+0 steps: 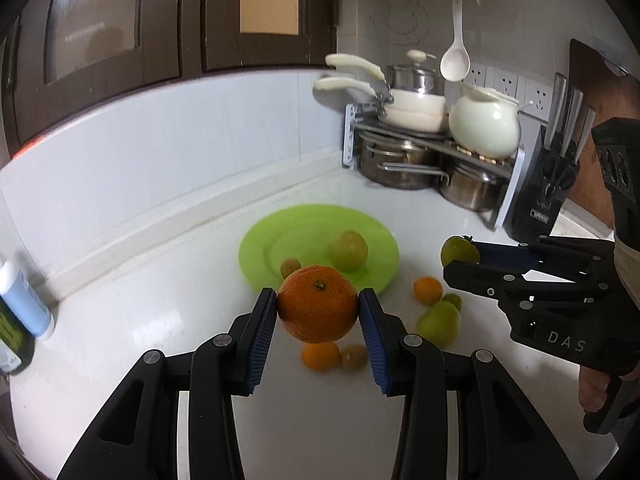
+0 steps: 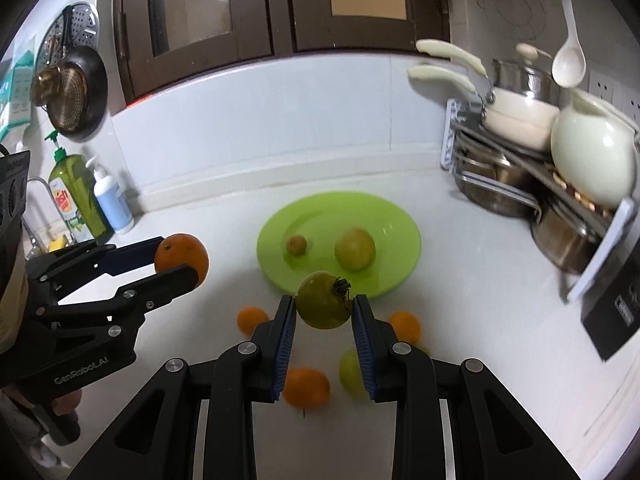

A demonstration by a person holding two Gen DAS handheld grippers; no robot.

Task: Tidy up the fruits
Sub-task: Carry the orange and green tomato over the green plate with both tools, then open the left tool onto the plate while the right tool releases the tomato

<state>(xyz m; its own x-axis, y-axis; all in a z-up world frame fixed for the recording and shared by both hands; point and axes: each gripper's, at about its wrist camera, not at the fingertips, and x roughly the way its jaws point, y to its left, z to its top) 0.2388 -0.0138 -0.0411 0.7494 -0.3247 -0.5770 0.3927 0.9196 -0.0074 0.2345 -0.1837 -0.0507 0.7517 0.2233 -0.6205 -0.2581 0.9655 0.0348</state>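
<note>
Orange fruit sat clamped in the left gripper, lifted above the white counter. Right of it, the right gripper pinched a green fruit, near the green plate holding two more.

Orange orange, yellow-green fruit, lime-green plate

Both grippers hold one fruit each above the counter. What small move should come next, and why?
Probably carry both forward over the lime-green round plate before opening. The left gripper clamps a large orange, the right gripper a yellow-green round fruit; both hang short of the plate's near rim, where two greenish fruits already lie.
</note>
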